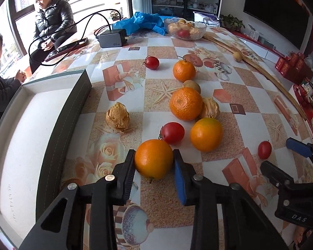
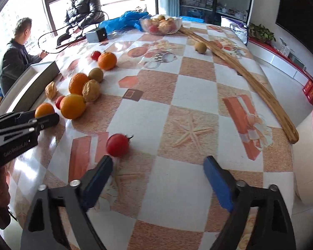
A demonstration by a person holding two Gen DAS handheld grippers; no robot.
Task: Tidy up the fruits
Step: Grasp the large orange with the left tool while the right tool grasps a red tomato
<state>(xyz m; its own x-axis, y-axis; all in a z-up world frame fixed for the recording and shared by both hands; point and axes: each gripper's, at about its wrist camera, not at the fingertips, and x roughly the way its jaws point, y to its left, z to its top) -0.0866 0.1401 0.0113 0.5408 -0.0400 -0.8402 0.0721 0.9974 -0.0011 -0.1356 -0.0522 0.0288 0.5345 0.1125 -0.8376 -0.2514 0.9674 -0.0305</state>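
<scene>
My left gripper (image 1: 154,156) is shut on an orange (image 1: 153,158) that rests on the patterned table (image 1: 167,200); both pads touch its sides. More oranges (image 1: 206,134), red tomatoes (image 1: 172,133) and wrinkled tan fruits (image 1: 117,115) lie in a loose row beyond it. An open dark box with a white inside (image 1: 27,137) stands at the left. My right gripper (image 2: 158,163) is open and empty; a small red tomato (image 2: 117,145) lies just past its left fingertip. The right gripper also shows in the left wrist view (image 1: 281,152).
A glass bowl of fruit (image 1: 185,29) stands at the far end beside a blue plastic bag (image 1: 139,21) and a grey charger with cables (image 1: 111,38). A long wooden stick (image 2: 240,70) lies along the right side. Two people sit at the far left.
</scene>
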